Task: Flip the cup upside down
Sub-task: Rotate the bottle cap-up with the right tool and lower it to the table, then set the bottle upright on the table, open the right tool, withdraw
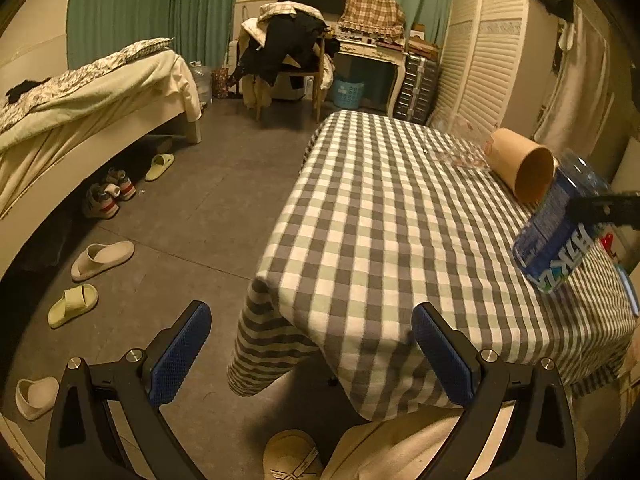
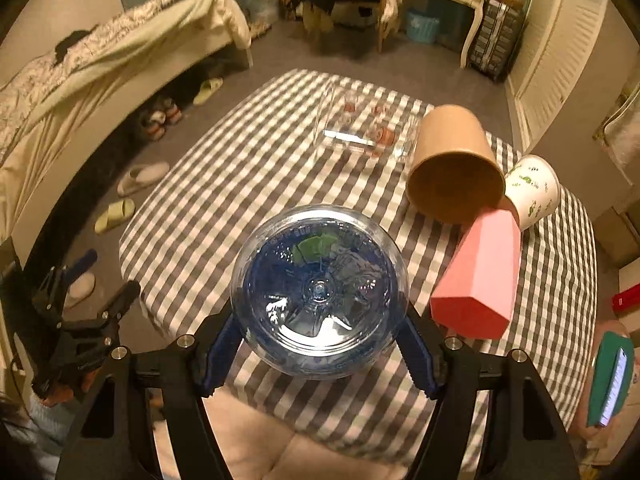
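A brown paper cup [image 2: 454, 164] lies on its side on the checked tablecloth [image 2: 248, 184], its mouth facing me; it also shows in the left wrist view as the brown cup [image 1: 520, 168]. Beside it lie a white cup with green prints [image 2: 532, 190] and a pink faceted cup [image 2: 480, 276], both tipped over. My right gripper [image 2: 320, 340] is shut on a clear water bottle [image 2: 320, 292], held above the table and seen bottom-on. The bottle [image 1: 556, 236] is tilted. My left gripper [image 1: 312, 316] is open and holds nothing, at the table's near left corner.
Clear glassware [image 2: 360, 124] lies at the far side of the table. A phone in a green case [image 2: 612, 380] sits at the right edge. Slippers [image 1: 102, 258] and shoes are scattered on the floor by the bed [image 1: 92, 92]. A chair piled with clothes [image 1: 288, 52] stands behind.
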A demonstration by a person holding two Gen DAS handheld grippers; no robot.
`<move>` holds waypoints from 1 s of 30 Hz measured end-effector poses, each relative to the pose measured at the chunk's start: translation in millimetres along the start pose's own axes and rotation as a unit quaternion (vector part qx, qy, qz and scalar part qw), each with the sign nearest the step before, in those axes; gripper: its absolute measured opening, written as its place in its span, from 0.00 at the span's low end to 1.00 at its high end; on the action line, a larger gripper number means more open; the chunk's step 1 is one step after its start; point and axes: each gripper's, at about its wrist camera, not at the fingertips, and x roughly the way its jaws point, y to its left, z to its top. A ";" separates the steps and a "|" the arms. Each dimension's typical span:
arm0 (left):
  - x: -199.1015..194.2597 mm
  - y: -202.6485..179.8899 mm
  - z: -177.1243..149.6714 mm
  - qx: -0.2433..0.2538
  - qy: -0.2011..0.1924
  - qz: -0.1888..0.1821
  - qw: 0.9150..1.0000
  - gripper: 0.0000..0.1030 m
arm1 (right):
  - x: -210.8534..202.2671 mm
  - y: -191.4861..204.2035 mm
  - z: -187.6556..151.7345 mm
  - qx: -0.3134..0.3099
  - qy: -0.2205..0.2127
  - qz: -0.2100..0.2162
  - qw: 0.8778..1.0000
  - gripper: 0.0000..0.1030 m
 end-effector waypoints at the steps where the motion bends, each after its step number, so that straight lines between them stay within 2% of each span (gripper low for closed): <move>1: -0.9 -2.2 -0.4 0.004 0.001 0.000 1.000 1.00 | -0.7 1.1 -2.9 0.004 -0.018 -0.005 1.000 0.68; 7: -11.1 -12.8 -0.5 0.010 -0.003 -0.002 1.000 1.00 | -4.5 9.8 -11.9 -0.010 -0.064 -0.020 0.998 0.68; 14: -29.1 -24.6 5.5 0.010 -0.020 -0.001 1.000 1.00 | -15.4 4.3 -17.2 0.008 -0.099 0.005 0.995 0.69; 15: -32.6 -26.2 7.0 0.010 -0.023 0.000 1.000 1.00 | -17.5 2.0 -18.4 0.016 -0.104 0.007 0.994 0.69; 17: -41.7 -30.9 9.9 0.012 -0.032 0.003 0.999 1.00 | -23.9 -1.5 -22.8 0.025 -0.116 0.011 0.993 0.79; 24: -78.9 -61.1 34.9 0.019 -0.084 0.005 0.996 1.00 | -78.4 -16.1 -37.1 0.045 -0.197 0.021 0.979 0.82; 30: -117.2 -97.4 54.3 0.027 -0.146 -0.020 0.989 1.00 | -139.3 -38.5 -62.8 0.074 -0.268 -0.013 0.960 0.85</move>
